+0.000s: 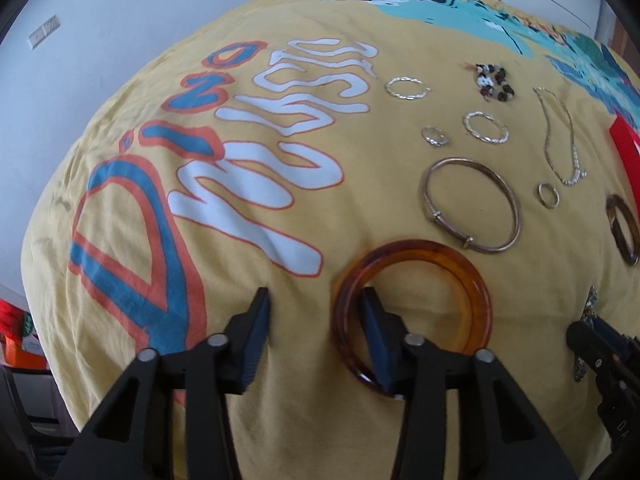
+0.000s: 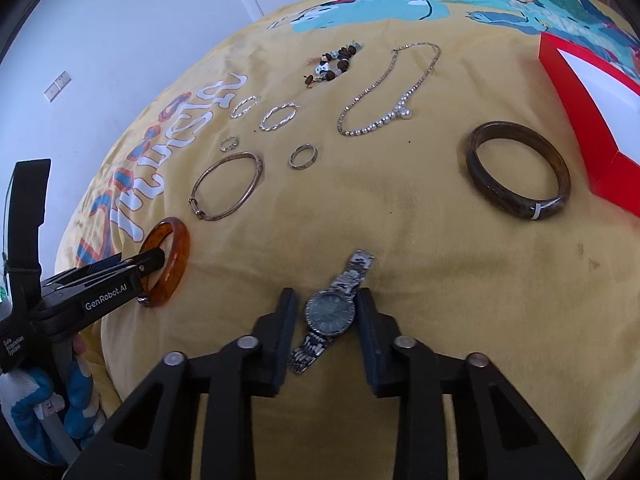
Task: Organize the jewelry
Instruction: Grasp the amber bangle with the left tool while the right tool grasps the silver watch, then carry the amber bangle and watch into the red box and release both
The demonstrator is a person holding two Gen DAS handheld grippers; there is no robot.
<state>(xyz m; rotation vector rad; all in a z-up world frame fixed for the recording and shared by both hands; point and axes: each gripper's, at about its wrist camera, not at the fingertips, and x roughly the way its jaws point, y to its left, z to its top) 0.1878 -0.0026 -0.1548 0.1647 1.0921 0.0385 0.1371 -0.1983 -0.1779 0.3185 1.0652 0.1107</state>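
Note:
Jewelry lies on a yellow printed cloth (image 2: 440,272). My left gripper (image 1: 316,304) is open; its right finger sits inside an amber bangle (image 1: 472,280) and its left finger outside the ring. The bangle also shows in the right wrist view (image 2: 176,256). My right gripper (image 2: 326,302) is open, with its fingers either side of a silver watch (image 2: 330,312) that lies flat. A dark wooden bangle (image 2: 516,204) lies to the right. A red box (image 2: 572,112) stands at the far right.
Farther back lie a thin metal bangle (image 2: 228,192), a silver ring (image 2: 303,156), a small ring (image 2: 229,143), two twisted silver hoops (image 2: 280,117), a pearl chain necklace (image 2: 384,120) and a beaded bracelet (image 2: 334,65). White walls stand behind.

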